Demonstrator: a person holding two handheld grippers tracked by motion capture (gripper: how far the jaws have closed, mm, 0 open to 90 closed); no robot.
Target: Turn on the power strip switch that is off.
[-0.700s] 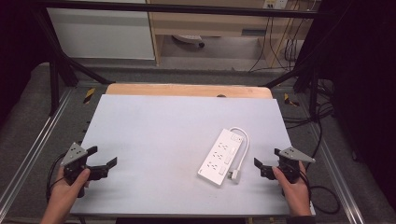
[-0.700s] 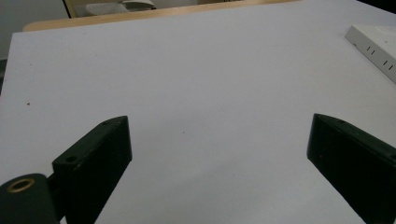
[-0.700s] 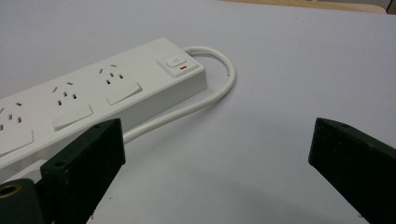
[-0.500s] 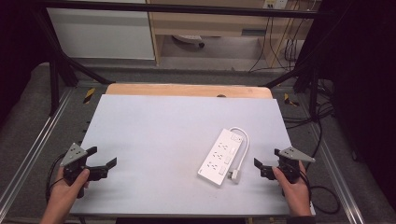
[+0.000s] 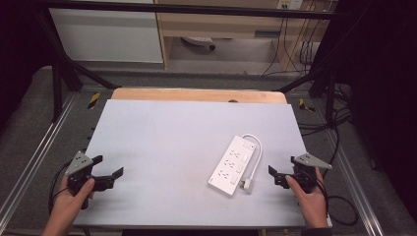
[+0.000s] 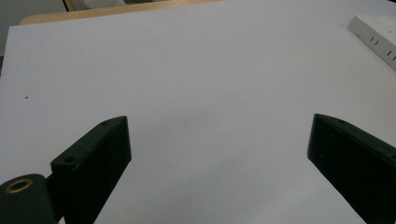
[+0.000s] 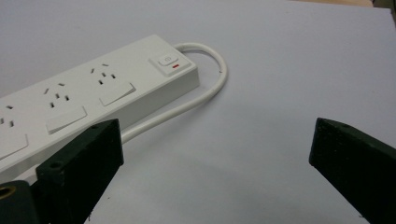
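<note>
right claw [image 5: 281, 178] open wide, empty, at the near right edge of the bench [image 5: 162, 132]. left claw [image 5: 105, 173] open too, empty, near left edge, well apart from everything. power strip [image 5: 232, 165] lies flat, right of centre, just beside the right claw; its cable [image 5: 255, 152] loops along the side facing that claw, plug [image 5: 245, 184] at the near end. risk: jaws may snag the cable or push the strip instead of gripping it. nothing else on the bench; approach clear.
</note>
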